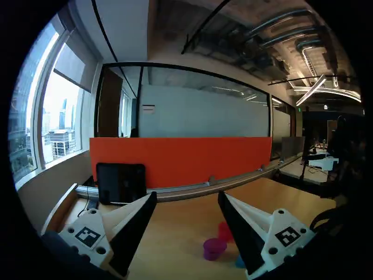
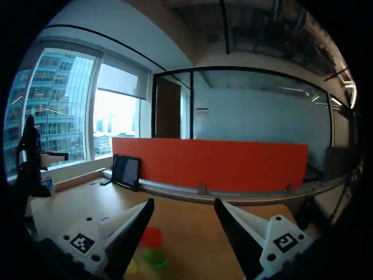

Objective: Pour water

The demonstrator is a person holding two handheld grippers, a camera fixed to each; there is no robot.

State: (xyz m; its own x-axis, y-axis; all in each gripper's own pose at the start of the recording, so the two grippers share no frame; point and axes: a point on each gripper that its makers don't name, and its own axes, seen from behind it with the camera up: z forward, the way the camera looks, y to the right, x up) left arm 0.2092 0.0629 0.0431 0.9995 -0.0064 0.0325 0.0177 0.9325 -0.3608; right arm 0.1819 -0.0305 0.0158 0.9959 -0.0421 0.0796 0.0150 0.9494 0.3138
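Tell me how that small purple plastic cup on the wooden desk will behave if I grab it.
The small purple plastic cup looks little and open-topped, so it is probably light and slightly squeezable. It stands upright on a smooth wooden desk, so a nudge would likely slide or tip it. Whether it holds water cannot be seen.

The left tool (image 1: 186, 193) was open, its fingers (image 1: 135, 228) entering the left gripper view from 7 and 5 o'clock, tips apart and gripping nothing. The right tool (image 2: 183, 200) was likewise spread wide, empty, held level and pointing toward 12 o'clock.
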